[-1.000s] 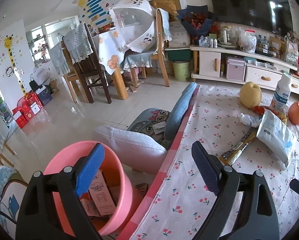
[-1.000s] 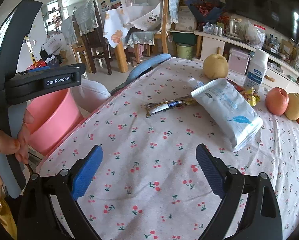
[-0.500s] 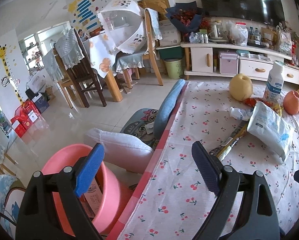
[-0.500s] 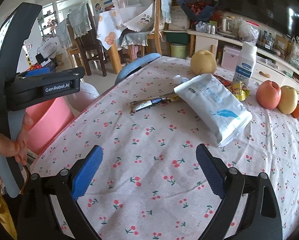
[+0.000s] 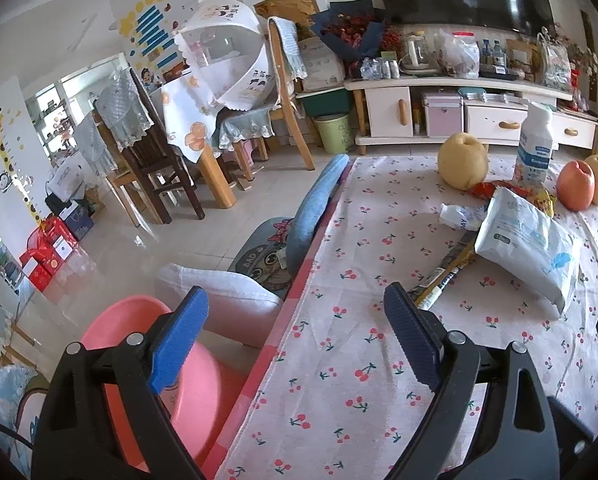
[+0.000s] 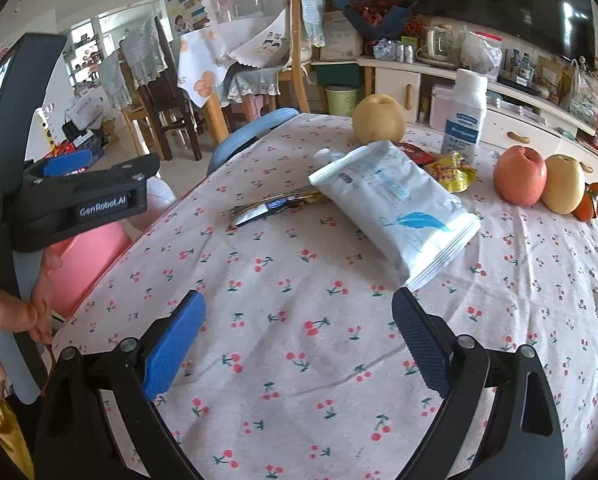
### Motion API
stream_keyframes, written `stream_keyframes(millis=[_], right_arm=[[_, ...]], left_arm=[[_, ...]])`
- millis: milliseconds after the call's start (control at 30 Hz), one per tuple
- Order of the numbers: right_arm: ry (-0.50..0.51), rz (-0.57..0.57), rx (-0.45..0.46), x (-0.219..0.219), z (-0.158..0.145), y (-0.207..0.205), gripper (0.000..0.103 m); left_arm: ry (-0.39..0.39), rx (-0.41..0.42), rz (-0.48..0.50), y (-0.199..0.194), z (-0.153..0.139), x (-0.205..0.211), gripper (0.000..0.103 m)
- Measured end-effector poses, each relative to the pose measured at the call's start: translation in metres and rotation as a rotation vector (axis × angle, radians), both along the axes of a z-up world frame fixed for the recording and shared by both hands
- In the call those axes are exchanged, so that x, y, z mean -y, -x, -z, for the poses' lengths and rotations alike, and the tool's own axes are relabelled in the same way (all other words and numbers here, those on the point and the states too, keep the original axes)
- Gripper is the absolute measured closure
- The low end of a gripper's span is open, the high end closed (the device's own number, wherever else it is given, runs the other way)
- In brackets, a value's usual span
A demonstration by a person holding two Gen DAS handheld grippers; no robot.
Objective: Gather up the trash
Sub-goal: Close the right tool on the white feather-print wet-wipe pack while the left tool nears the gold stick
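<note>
the long white crinkled pouch (image 6: 395, 208) lies flat on the table, its long axis running from the sealed end near the pear (image 6: 378, 119) down toward the right gripper (image 6: 299, 344). a thin dark snack wrapper (image 6: 277, 206) lies crosswise at its left, one end tucked under it. small red and yellow wrappers (image 6: 451, 166) sit behind, by a white bottle (image 6: 465, 114). the table wears a cherry-print cloth (image 6: 299, 280), soft and creased. a smooth pink plastic bin (image 5: 203, 364) stands on the tiled floor below the left gripper (image 5: 295, 332). both grippers' blue ribbed pads are spread wide, pinching nothing
</note>
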State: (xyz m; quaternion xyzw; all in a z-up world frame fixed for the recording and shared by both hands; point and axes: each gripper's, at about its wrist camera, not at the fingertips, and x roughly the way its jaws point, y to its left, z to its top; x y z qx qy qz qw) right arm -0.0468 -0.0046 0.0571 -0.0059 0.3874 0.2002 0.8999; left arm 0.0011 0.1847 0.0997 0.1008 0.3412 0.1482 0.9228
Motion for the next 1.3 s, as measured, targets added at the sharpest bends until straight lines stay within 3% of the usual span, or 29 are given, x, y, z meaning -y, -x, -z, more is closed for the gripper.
stream_keyframes(millis=[567, 767, 933, 1300], right_arm=[[0.010, 0.082, 0.005, 0.061, 0.005, -0.052, 0.010], [0.072, -0.003, 0.006, 0.053, 0.013, -0.084, 0.010], [0.170, -0.093, 0.009, 0.032, 0.023, -0.111, 0.010], [0.349, -0.176, -0.004, 0.010, 0.050, -0.140, 0.006]], left_arm=[[0.010, -0.043, 0.109, -0.007, 0.013, 0.029, 0.013], [0.034, -0.069, 0.151, -0.013, 0.021, 0.034, 0.013], [0.093, -0.115, 0.242, -0.027, 0.032, 0.037, 0.013], [0.145, -0.192, 0.330, -0.073, 0.068, 0.046, 0.013]])
